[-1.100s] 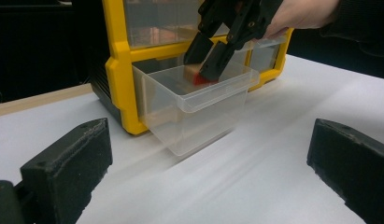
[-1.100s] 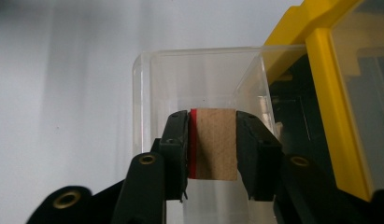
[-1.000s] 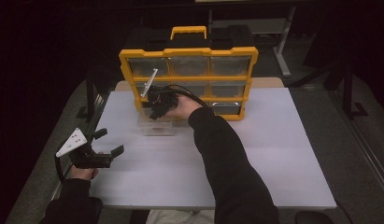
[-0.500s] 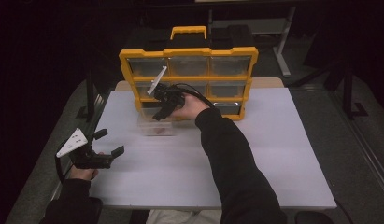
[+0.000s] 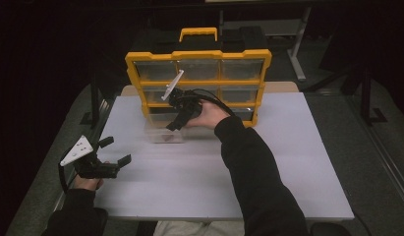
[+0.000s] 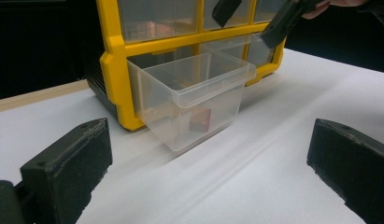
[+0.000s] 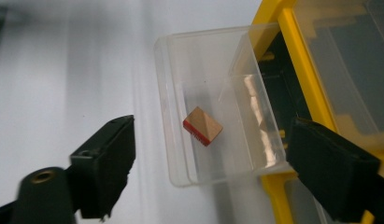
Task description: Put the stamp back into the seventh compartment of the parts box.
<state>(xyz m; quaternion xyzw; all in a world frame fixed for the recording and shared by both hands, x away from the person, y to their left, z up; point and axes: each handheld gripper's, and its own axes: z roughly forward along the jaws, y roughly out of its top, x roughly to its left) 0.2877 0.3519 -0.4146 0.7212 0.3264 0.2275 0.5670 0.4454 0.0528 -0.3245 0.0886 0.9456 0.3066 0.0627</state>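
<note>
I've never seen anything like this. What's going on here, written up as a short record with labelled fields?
Setting: white table with a yellow drawer cabinet at its far side
Drawer: clear plastic drawer pulled out of the cabinet's bottom left slot
Contents: one small wooden block with a red edge on the drawer floor
Right tool: above the drawer, jaws have just been opening, nothing between them
Left tool: open, at the table's left edge, apart from the drawer

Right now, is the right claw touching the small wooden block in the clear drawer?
Apart. The right gripper view shows the right claw open above the clear drawer, while the wooden block lies on its floor.
</note>
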